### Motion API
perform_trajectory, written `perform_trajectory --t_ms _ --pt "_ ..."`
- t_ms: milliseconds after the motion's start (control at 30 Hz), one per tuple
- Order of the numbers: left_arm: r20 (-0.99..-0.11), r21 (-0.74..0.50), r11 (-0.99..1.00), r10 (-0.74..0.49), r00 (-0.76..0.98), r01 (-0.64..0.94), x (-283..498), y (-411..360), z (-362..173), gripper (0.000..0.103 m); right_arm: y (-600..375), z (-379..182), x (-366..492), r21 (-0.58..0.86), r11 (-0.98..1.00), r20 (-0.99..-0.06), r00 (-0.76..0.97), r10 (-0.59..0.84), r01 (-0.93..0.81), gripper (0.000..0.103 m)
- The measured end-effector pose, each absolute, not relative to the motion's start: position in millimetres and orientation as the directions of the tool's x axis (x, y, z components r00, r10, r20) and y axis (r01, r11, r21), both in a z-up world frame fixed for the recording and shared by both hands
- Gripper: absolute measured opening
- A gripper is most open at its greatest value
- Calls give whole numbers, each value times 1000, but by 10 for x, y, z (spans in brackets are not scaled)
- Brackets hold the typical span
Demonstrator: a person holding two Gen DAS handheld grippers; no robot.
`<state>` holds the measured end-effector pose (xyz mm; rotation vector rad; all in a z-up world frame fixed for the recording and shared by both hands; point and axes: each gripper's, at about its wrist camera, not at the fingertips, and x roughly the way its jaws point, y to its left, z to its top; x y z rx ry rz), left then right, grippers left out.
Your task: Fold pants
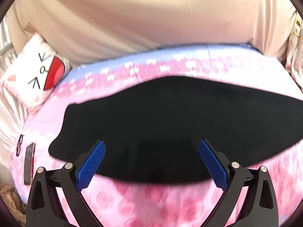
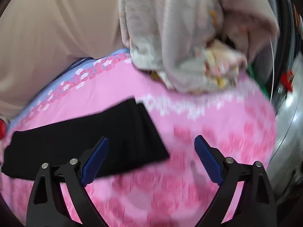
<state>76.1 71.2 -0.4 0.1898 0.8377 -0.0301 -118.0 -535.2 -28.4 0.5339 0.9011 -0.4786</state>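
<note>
Black pants (image 1: pixel 170 117) lie flat in a long band across a pink flowered bedsheet (image 1: pixel 151 200). My left gripper (image 1: pixel 152 147) is open and empty, hovering over the pants' near edge. In the right wrist view the pants' leg end (image 2: pixel 106 132) lies left of centre, with stacked hems showing at its right end. My right gripper (image 2: pixel 151 143) is open and empty, its left finger (image 2: pixel 96 160) over the leg end, its right finger over bare sheet (image 2: pixel 217 124).
A white cat-face pillow (image 1: pixel 36 75) lies at the left. A phone (image 1: pixel 29 162) and glasses (image 1: pixel 19 144) lie on the sheet's left edge. A beige curtain (image 1: pixel 132 15) hangs behind the bed. A grey blanket heap (image 2: pixel 189 47) sits at the far right.
</note>
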Motion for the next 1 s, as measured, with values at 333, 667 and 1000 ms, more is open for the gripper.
perform_trajectory --t_ms 333,667,1000 --pt "-753 108 993 46 656 55 921 495 -209 98 -5183 -711 -906 303 743 -831 548 -101 597 68" --pt "-763 96 994 102 638 -44 955 846 -245 98 -5218 -835 -728 409 675 -803 593 -53 614 31" --pt "-804 13 1000 10 594 1 1044 847 -439 98 -5188 -760 -788 493 594 -768 639 -47 636 19"
